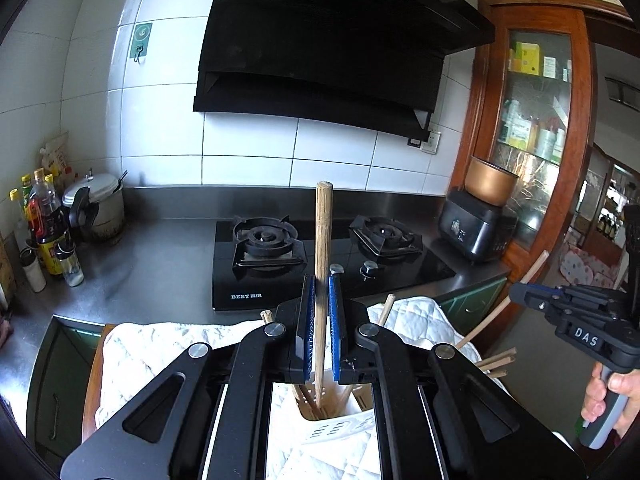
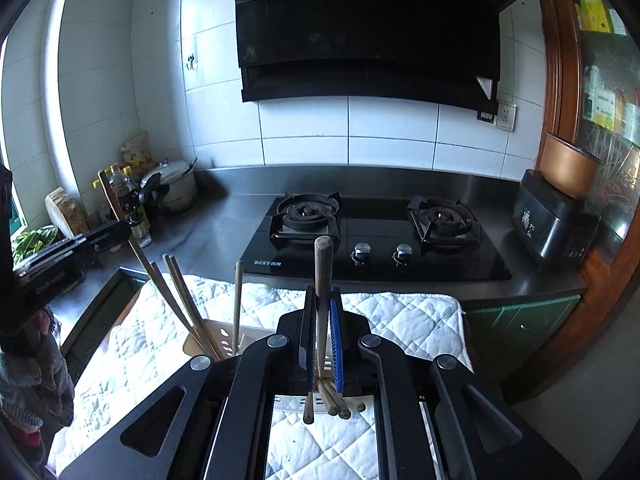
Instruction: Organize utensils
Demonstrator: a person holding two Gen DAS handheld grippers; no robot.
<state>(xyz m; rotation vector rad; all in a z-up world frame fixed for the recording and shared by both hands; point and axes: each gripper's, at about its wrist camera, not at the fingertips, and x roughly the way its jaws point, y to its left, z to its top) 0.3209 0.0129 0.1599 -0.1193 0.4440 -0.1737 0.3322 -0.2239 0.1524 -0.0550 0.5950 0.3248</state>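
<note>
Beyond my left gripper (image 1: 321, 312) the left wrist view shows a steel counter (image 1: 160, 248) with a black gas hob (image 1: 320, 252), oil bottles (image 1: 46, 224) and a pressure cooker (image 1: 98, 204) at the left, and a black cooker (image 1: 474, 232) at the right. My left tongs pinch one pale wooden chopstick (image 1: 323, 248), upright over a white holder (image 1: 348, 404) of chopsticks on a quilted cloth (image 1: 160, 344). Only this view shows my right gripper (image 1: 520, 292) from the side, a thin stick in its tip.

Over the same cloth (image 2: 400, 320), the right wrist view shows my right gripper (image 2: 323, 320) pinching a darker round stick (image 2: 322, 272), loose sticks (image 2: 332, 400) bunched beneath. Only here do the holder's (image 2: 212, 336) leaning chopsticks (image 2: 180, 300) show.
</note>
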